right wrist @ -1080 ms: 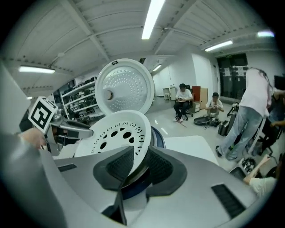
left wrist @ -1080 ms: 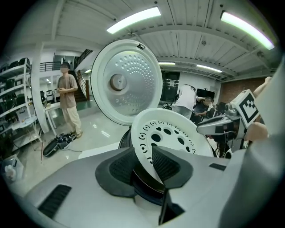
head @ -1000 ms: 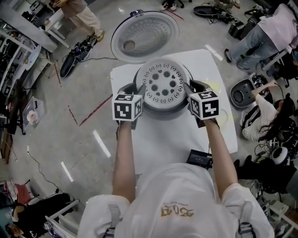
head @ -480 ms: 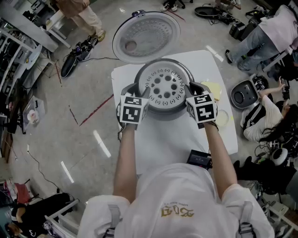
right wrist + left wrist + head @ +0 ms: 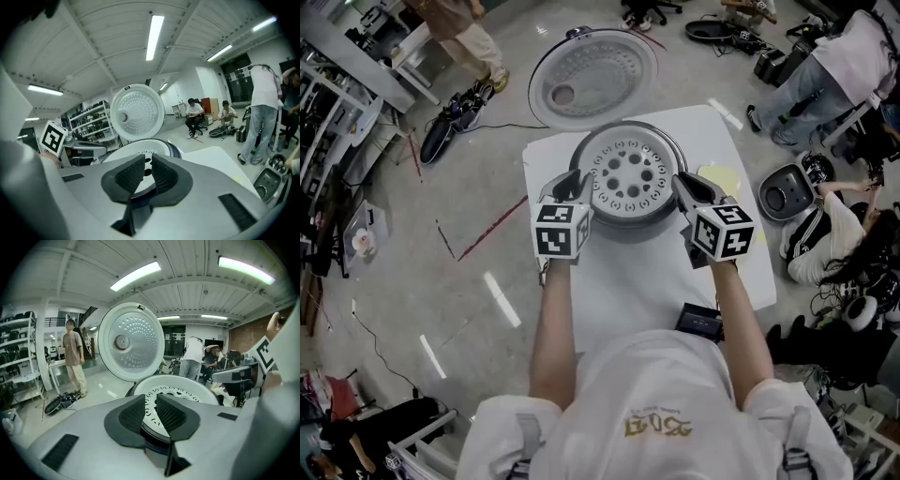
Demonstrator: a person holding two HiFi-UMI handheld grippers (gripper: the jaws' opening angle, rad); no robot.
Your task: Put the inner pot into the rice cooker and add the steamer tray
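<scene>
The rice cooker (image 5: 628, 223) stands on the white table (image 5: 647, 281) with its round lid (image 5: 592, 75) swung open behind it. The white steamer tray (image 5: 630, 176), full of holes, lies flat in the cooker's mouth and hides the inner pot. My left gripper (image 5: 574, 183) sits at the cooker's left side and my right gripper (image 5: 686, 187) at its right side. Both sets of jaws have just been closing. Each left gripper (image 5: 150, 401) and right gripper (image 5: 148, 161) keeps a narrow gap with nothing in it; the tray (image 5: 173, 394) shows beyond the pads.
A black device (image 5: 701, 322) lies near the table's front right edge and a yellow patch (image 5: 719, 178) right of the cooker. On the floor are another cooker (image 5: 783, 192), bags (image 5: 450, 122) and several people around.
Both grippers have drawn slightly back from the cooker's sides toward me, the right one more. The tray stays seated in the cooker.
</scene>
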